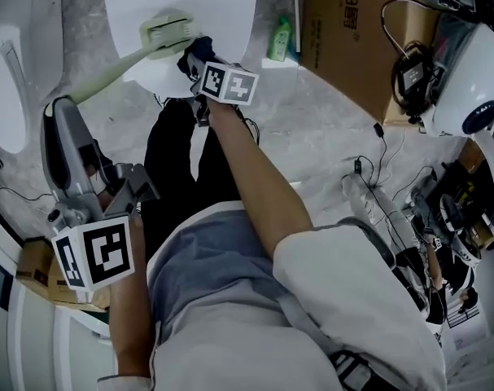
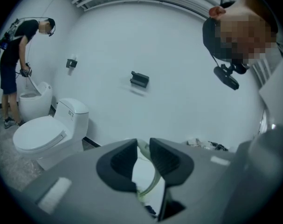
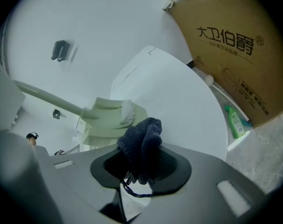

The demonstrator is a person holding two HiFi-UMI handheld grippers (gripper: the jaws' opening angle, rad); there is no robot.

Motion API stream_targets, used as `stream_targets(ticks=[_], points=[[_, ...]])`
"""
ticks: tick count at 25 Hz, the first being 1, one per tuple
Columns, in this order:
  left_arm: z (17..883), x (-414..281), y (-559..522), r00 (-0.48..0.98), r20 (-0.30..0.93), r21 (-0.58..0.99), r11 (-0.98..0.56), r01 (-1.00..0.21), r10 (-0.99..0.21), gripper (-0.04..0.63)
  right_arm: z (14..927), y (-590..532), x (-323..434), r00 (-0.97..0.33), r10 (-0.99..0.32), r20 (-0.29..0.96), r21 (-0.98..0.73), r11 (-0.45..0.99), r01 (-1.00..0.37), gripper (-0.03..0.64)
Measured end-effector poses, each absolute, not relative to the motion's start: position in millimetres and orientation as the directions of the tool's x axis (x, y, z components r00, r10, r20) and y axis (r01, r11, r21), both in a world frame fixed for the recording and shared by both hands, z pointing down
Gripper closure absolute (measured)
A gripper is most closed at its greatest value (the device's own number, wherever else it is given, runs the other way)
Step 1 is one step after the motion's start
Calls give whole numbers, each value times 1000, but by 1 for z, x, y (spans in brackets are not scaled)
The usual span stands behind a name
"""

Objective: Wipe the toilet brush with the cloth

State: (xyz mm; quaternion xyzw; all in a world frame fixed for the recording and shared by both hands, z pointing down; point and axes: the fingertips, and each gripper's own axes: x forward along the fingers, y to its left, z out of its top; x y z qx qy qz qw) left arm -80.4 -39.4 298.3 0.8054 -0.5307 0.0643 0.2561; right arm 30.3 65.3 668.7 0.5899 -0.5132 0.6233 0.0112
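Note:
The pale green toilet brush has its head (image 1: 169, 32) over the closed white toilet lid (image 1: 222, 6). Its handle (image 1: 108, 73) runs down-left into my left gripper (image 1: 61, 104). In the left gripper view that gripper (image 2: 142, 160) is shut on the thin green handle (image 2: 153, 181). My right gripper (image 1: 196, 55) is shut on a dark blue cloth (image 1: 190, 54), just right of the brush head. In the right gripper view the cloth (image 3: 141, 146) bulges out of the gripper (image 3: 141, 162) and touches the underside of the brush head (image 3: 111, 118).
A cardboard box (image 1: 352, 31) stands right of the toilet, with a green bottle (image 1: 279, 39) on a ledge beside it. A second toilet (image 1: 6, 72) is at the far left. Cables and a white device (image 1: 474, 80) crowd the right side. Another person (image 2: 13, 55) stands far off.

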Motion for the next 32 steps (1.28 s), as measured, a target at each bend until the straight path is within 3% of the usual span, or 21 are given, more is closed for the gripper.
stream_targets(ticks=[12,23,32], points=[[300,-84,-41,480,397,322,-371,-871,-783,595,666,58,-30,-314,-635,706,-698,-547,-463,506],[300,-84,-46,518,397,332,-408,-850,-757,595,663,46,-43,-187,-739,648,-758,-649,-61,506],[299,-82,-46,525,397,333,-414,-847,-753,595,658,37,-61,-148,-767,624,-761,-640,105,506]])
